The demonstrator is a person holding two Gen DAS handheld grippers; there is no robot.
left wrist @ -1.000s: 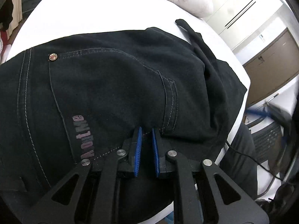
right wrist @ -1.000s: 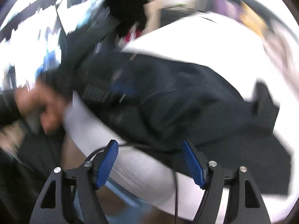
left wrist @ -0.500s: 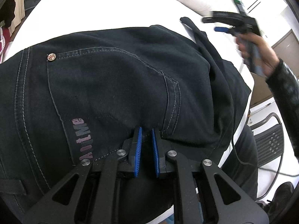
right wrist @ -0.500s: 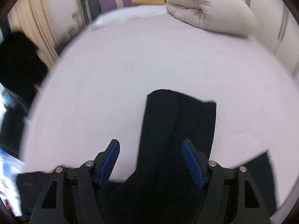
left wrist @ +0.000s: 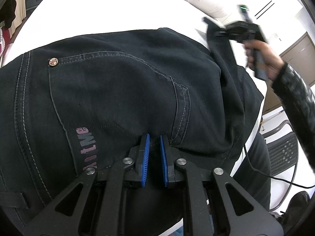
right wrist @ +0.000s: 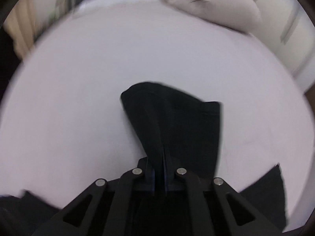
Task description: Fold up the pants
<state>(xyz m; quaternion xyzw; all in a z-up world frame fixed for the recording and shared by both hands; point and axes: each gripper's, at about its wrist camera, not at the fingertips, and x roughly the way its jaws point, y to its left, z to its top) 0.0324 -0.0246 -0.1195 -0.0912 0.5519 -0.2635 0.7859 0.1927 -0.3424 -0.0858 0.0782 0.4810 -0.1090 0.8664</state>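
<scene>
The left gripper (left wrist: pixel 154 137) is clamping the black pants (left wrist: pixel 118 90) at the near edge of the bed (left wrist: pixel 98 11), its blue pads (left wrist: pixel 146 153) standing narrow with a ridge of denim between them, just beside the lower corner of the back pocket (left wrist: pixel 118 86). The pocket's rivet (left wrist: pixel 53 61) and a pinkish printed logo (left wrist: pixel 88 149) are showing to the left of the gripper. The pants are lying spread across the near part of the white bed, their seat bulging toward the camera.

The right gripper (right wrist: pixel 159 169) is pinching a pant leg (right wrist: pixel 173 122) between nearly closed jaws; the leg's hem end is fanning out above the sheet. Only the left wrist view is showing this gripper from outside, at the bed's right edge, gripped by the person's right hand (left wrist: pixel 261 59), with the fabric rising to it in a dark strip. A pale folded duvet (right wrist: pixel 208 4) is sitting at the far right corner of the bed, with cabinets (left wrist: pixel 295 63) beyond the right edge.

The right wrist view is blurring throughout, and its pads are almost hidden behind cloth. Dark fabric at that view's lower corners is cut off by the frame. A cable (left wrist: pixel 275 179) and a chair seat (left wrist: pixel 283 153) are lying off the right edge.
</scene>
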